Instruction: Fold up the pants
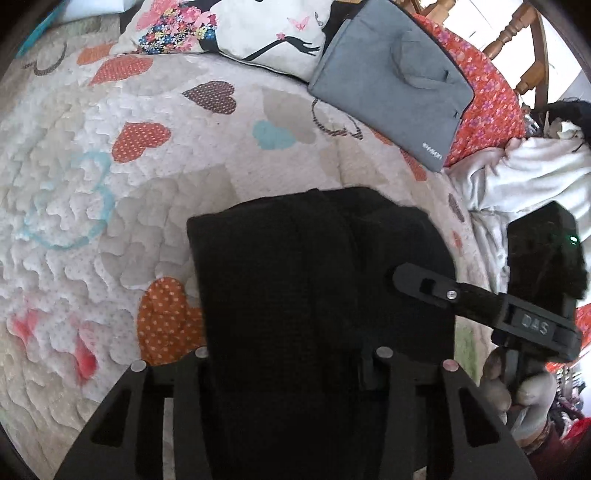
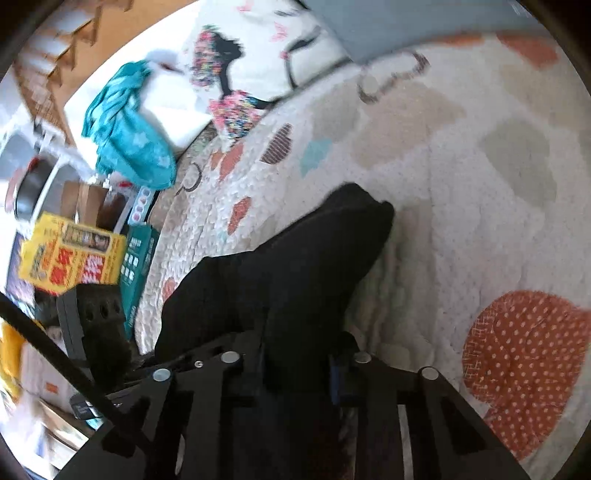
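Pants [image 1: 317, 280]: black, folded into a thick rectangular bundle, lying on the quilt; the near end runs back between the fingers of both grippers.
Place: roughly mid-quilt in the left wrist view, with an orange dotted heart [image 1: 166, 321] just beside the bundle's left edge.
Left gripper [image 1: 291, 373]: its two fingers sit on either side of the bundle's near end with black cloth filling the gap; the pads look pressed on the cloth.
Right gripper [image 2: 295, 369]: fingers closed in on a raised fold of the pants [image 2: 295, 266], cloth bunched between them; this view is blurred.
Right gripper seen from the left: one black finger [image 1: 424, 284] lies across the bundle's right edge, and a hand [image 1: 517, 391] grips the handle below it.
Quilt [image 1: 110, 206]: white, puckered, printed with hearts.
Grey folded garment [image 1: 391, 81]: well apart from the pants, at the far side of the quilt, partly on a red flowered cloth [image 1: 487, 99].
Pillow [image 1: 236, 29]: printed, beside the grey garment.
Teal cloth [image 2: 129, 125]: at the quilt's far edge in the right wrist view.
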`<action>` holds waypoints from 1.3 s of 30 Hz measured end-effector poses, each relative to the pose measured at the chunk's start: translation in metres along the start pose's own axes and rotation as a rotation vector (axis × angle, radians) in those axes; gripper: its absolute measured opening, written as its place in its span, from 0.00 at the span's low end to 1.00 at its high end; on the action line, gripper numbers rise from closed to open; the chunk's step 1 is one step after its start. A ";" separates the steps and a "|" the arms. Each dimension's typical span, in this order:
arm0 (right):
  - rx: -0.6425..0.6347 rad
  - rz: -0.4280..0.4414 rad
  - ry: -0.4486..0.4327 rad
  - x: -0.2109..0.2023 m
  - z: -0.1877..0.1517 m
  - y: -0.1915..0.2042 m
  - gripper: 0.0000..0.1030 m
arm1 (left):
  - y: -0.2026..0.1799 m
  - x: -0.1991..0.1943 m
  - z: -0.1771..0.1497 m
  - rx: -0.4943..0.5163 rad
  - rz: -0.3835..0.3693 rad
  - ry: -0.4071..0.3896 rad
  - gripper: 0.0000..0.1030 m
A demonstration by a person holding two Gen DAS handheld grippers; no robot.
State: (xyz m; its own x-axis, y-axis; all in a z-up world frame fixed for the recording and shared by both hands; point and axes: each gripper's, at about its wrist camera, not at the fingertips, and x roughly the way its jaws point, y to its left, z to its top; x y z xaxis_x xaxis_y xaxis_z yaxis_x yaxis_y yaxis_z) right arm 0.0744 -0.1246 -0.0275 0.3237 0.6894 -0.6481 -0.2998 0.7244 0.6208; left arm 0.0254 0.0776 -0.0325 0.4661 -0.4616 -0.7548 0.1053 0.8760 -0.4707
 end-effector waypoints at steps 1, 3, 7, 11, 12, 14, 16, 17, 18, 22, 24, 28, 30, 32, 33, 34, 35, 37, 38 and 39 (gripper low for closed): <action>-0.025 -0.007 -0.016 -0.007 0.001 0.007 0.24 | -0.002 -0.001 0.001 -0.002 -0.012 -0.003 0.42; -0.053 -0.012 -0.048 -0.020 0.005 0.014 0.24 | -0.011 -0.004 0.006 0.000 -0.037 -0.018 0.42; -0.063 -0.036 -0.115 -0.049 0.018 0.010 0.24 | -0.036 -0.001 0.021 0.027 -0.069 -0.037 0.42; -0.030 -0.068 -0.171 -0.075 0.033 -0.007 0.24 | -0.064 0.016 0.041 0.070 -0.079 -0.039 0.42; -0.021 -0.077 -0.183 -0.080 0.036 -0.012 0.24 | -0.071 0.022 0.047 0.084 -0.077 -0.039 0.42; -0.005 -0.103 -0.207 -0.089 0.044 -0.021 0.24 | -0.083 0.033 0.054 0.107 -0.079 -0.032 0.42; 0.004 -0.131 -0.220 -0.095 0.051 -0.030 0.24 | -0.091 0.047 0.063 0.113 -0.086 -0.022 0.42; 0.009 -0.145 -0.225 -0.097 0.055 -0.035 0.24 | -0.093 0.053 0.066 0.112 -0.089 -0.017 0.42; 0.012 -0.158 -0.226 -0.097 0.059 -0.040 0.24 | -0.094 0.060 0.071 0.111 -0.091 -0.010 0.42; 0.036 -0.222 -0.199 -0.087 0.074 -0.068 0.24 | -0.089 0.088 0.084 0.093 -0.077 0.032 0.47; 0.056 -0.243 -0.175 -0.078 0.077 -0.083 0.24 | -0.080 0.099 0.087 0.064 -0.069 0.051 0.51; 0.146 -0.254 -0.137 -0.063 0.076 -0.115 0.34 | -0.052 0.111 0.092 -0.079 -0.167 0.118 0.56; 0.198 -0.241 -0.124 -0.063 0.075 -0.128 0.45 | -0.042 0.108 0.093 -0.146 -0.203 0.132 0.56; 0.238 -0.221 -0.122 -0.065 0.073 -0.137 0.51 | -0.037 0.103 0.095 -0.179 -0.210 0.140 0.56; 0.257 -0.209 -0.122 -0.067 0.073 -0.140 0.53 | -0.034 0.100 0.095 -0.196 -0.218 0.138 0.55; 0.280 -0.199 -0.131 -0.071 0.073 -0.142 0.53 | -0.032 0.094 0.097 -0.214 -0.220 0.123 0.55; 0.295 -0.200 -0.146 -0.075 0.073 -0.141 0.53 | -0.030 0.088 0.098 -0.222 -0.207 0.104 0.56; 0.310 -0.226 -0.208 -0.090 0.077 -0.139 0.54 | -0.027 0.075 0.104 -0.223 -0.141 0.048 0.56; 0.304 -0.235 -0.239 -0.096 0.080 -0.136 0.55 | -0.025 0.066 0.107 -0.229 -0.115 0.007 0.53; 0.288 -0.231 -0.285 -0.104 0.083 -0.132 0.56 | -0.024 0.059 0.110 -0.229 -0.115 -0.029 0.53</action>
State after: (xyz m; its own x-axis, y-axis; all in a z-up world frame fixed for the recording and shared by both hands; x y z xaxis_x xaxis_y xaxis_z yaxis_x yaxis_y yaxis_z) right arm 0.1545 -0.2928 -0.0055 0.5989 0.4517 -0.6613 0.0573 0.7995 0.5979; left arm 0.1474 0.0448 -0.0153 0.4880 -0.5492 -0.6784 -0.0408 0.7621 -0.6462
